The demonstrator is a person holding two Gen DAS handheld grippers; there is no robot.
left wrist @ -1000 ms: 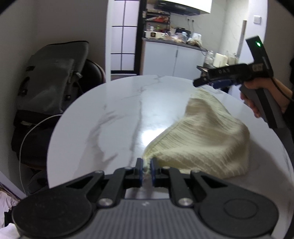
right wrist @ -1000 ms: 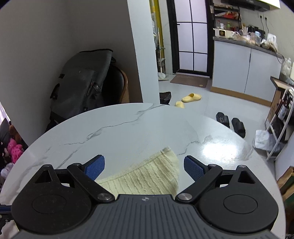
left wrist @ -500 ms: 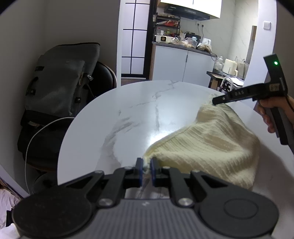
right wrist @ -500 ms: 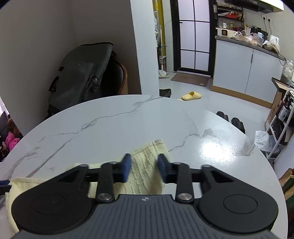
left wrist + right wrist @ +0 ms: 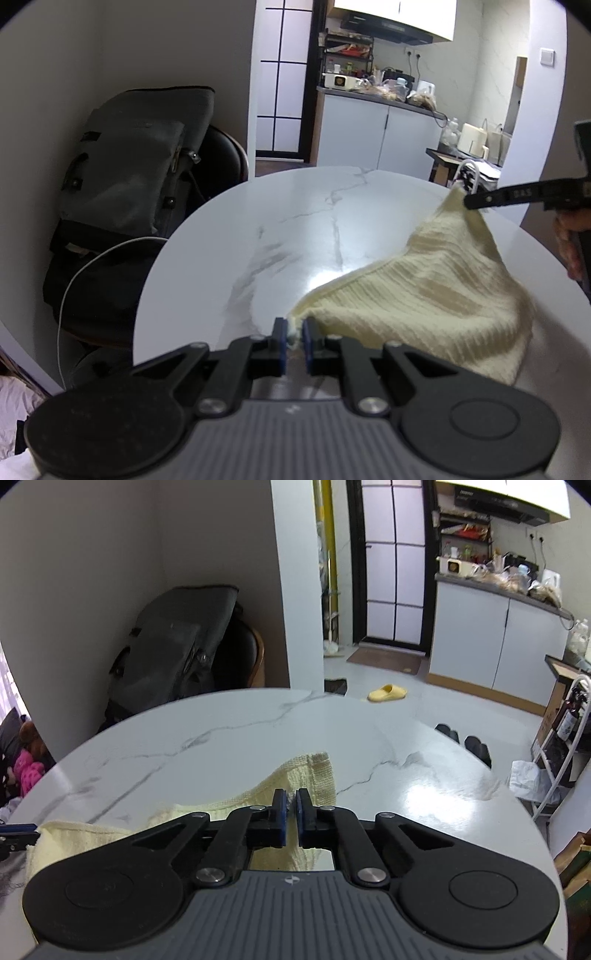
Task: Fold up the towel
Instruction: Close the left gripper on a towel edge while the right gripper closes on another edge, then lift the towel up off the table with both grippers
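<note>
A cream ribbed towel (image 5: pixel 424 299) hangs slack between both grippers over a round white marble table (image 5: pixel 295 221). My left gripper (image 5: pixel 293 334) is shut on one corner of it, near the table's near edge. My right gripper (image 5: pixel 290 808) is shut on another corner, and that corner's hem (image 5: pixel 317 775) sticks up past the blue pads. In the left wrist view the right gripper (image 5: pixel 467 201) holds its corner lifted off the table. The towel's lower fold sags at the right.
A dark backpack (image 5: pixel 136 173) rests on a chair beyond the table's left edge, with a white cable (image 5: pixel 74 273) beside it. White kitchen cabinets (image 5: pixel 495 653) stand at the back. Slippers (image 5: pixel 388 693) lie on the floor. A wire rack (image 5: pixel 561 746) stands at the right.
My right gripper went from open to shut on the towel's corner and lifted it. The towel now hangs raised between both grippers. My left gripper kept its hold.
</note>
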